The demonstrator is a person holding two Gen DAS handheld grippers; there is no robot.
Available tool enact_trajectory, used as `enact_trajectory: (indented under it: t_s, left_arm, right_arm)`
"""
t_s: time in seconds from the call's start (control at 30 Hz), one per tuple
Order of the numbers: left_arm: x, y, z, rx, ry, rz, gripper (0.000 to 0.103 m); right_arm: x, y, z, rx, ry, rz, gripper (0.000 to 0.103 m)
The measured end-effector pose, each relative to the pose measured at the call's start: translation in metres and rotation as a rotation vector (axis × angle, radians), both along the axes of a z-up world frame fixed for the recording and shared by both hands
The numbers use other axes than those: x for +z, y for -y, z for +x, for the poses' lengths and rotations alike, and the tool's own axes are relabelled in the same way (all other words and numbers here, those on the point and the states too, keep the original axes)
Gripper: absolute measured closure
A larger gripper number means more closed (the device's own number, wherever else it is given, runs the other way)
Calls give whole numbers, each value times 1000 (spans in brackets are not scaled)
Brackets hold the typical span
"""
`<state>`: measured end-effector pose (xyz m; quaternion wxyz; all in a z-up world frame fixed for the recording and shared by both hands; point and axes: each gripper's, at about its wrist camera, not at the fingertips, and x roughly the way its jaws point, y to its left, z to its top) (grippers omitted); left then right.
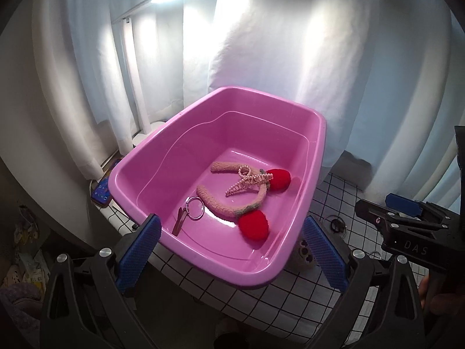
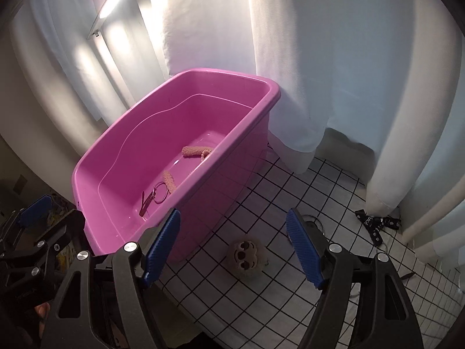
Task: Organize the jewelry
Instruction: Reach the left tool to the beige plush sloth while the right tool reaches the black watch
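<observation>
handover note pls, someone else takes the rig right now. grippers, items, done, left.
Left gripper: open, empty, in front of the pink tub.
Right gripper: open, empty, over the grid cloth beside the tub.
In tub: fuzzy headband with red pom-poms, pearl hair claw lying on it, metal ring, small clip.
Left outside: plush hair piece, black strap, dark ring-shaped item.

Headband [image 1: 232,195], keyring [image 1: 195,208] in tub [image 1: 316,157]; plush [image 2: 247,257] right
</observation>
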<state>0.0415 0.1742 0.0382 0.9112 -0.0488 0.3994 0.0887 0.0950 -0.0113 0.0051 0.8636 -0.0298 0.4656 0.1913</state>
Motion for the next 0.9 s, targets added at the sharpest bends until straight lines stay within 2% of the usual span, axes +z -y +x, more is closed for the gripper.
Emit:
enact_trajectory:
  t_s: [0.3,0.6,0.73,0.9]
  left_arm:
    - [-18,69,-18,-129,-19,-45,6]
    - [-63,140,-39,-255,-83,-33,6]
    - [-80,157,-45,-257,-99,-31,6]
    - [-101,155,-51,-183,-126,-68,6]
  right_arm:
    - [-8,120,-62,-202,8,-8,31]
    - [-43,212,-120,-376,-48,-14,31]
    - [-57,231,-133,-395,-56,-4,31]
    - [-72,240,-140,-367,-51,7,31]
